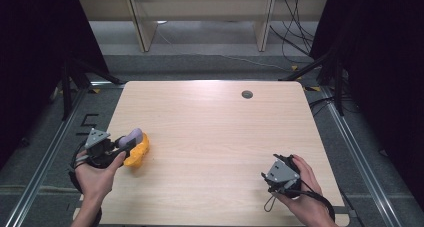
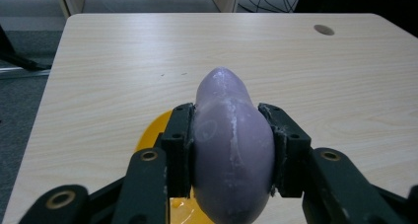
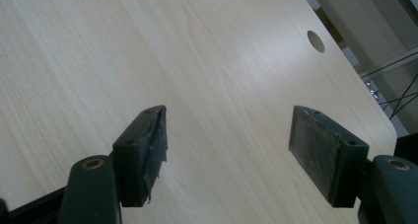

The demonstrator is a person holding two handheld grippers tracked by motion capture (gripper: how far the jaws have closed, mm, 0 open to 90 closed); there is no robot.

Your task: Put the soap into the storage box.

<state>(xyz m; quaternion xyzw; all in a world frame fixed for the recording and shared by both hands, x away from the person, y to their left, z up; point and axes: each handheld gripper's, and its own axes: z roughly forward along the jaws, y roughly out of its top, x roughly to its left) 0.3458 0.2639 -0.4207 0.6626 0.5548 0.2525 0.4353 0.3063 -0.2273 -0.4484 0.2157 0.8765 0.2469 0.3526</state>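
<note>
My left gripper [image 1: 131, 142] is shut on a pale purple egg-shaped object [image 2: 231, 145], both pads pressing on its sides. From above, the purple object [image 1: 134, 135] sits just over a yellow-orange object [image 1: 138, 151] at the table's left edge. A part of that yellow object [image 2: 153, 135] peeks out below the purple one in the left gripper view. Near the front right of the table my right gripper [image 1: 270, 173] is held in a hand. Its jaws stand wide apart over bare wood, with nothing between the pads [image 3: 315, 150].
The light wooden table [image 1: 215, 127] has a round cable hole [image 1: 247, 94] at its far right. Black stands, cables and wooden legs stand on the floor beyond the far edge. Metal rails run along both sides of the table.
</note>
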